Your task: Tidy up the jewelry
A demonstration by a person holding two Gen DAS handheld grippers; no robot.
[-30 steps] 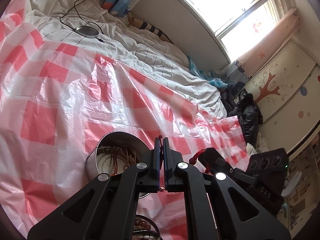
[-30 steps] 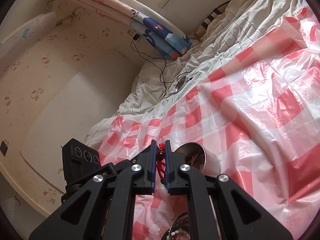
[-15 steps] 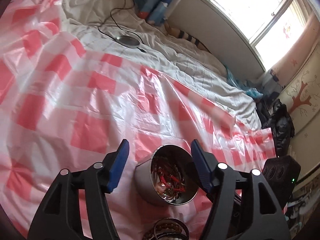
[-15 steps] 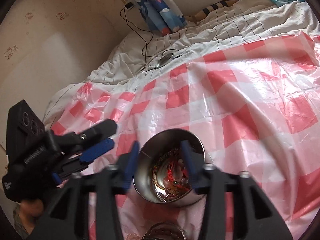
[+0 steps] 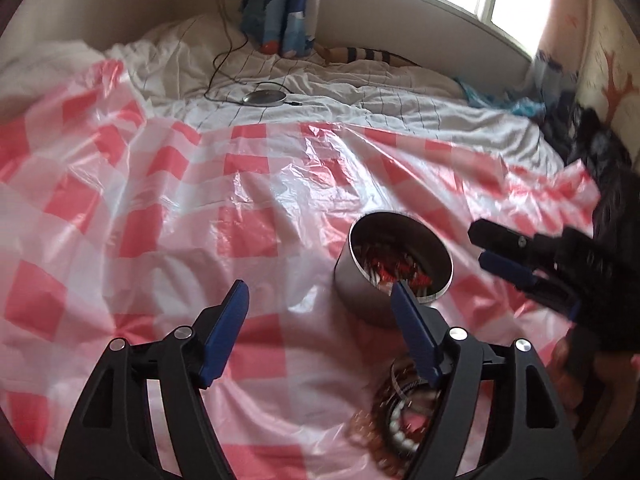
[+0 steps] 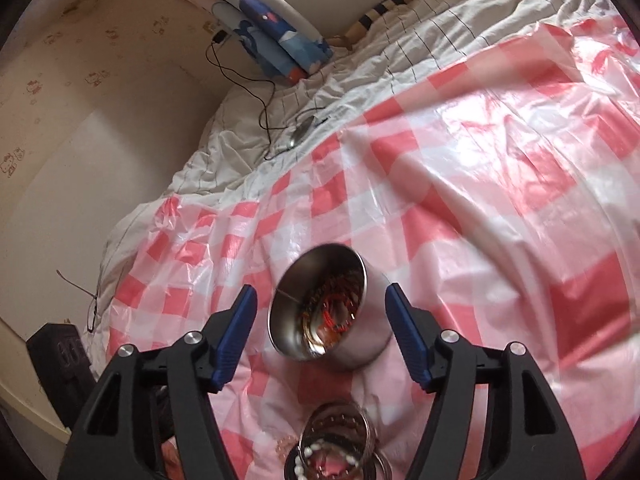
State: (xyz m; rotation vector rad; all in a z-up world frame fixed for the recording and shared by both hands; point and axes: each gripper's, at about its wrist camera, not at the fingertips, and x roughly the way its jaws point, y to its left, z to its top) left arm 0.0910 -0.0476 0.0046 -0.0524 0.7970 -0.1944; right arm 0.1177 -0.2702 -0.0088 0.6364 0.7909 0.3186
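A steel cup (image 5: 370, 280) stands on the red-and-white checked plastic sheet and holds red and brown jewelry (image 5: 394, 270). It also shows in the right wrist view (image 6: 332, 312) with jewelry (image 6: 334, 314) inside. My left gripper (image 5: 320, 300) is open and empty, just left of the cup. My right gripper (image 6: 322, 300) is open and empty, straddling the cup from above; it also shows in the left wrist view (image 5: 504, 252) at the right. A pile of beaded bracelets (image 5: 394, 412) lies near me, also seen in the right wrist view (image 6: 336, 444).
The checked sheet (image 5: 200, 200) covers a bed with white striped bedding (image 5: 360, 92). A round silver disc with a black cable (image 5: 264, 97) lies on the bedding. Dark clothes (image 5: 592, 140) are heaped at the right. A black box (image 6: 56, 356) sits at the bed's left edge.
Both grippers were shut on a red beaded piece over the cup; they opened, and the red piece now lies in the cup. Both grippers have pulled back and apart.
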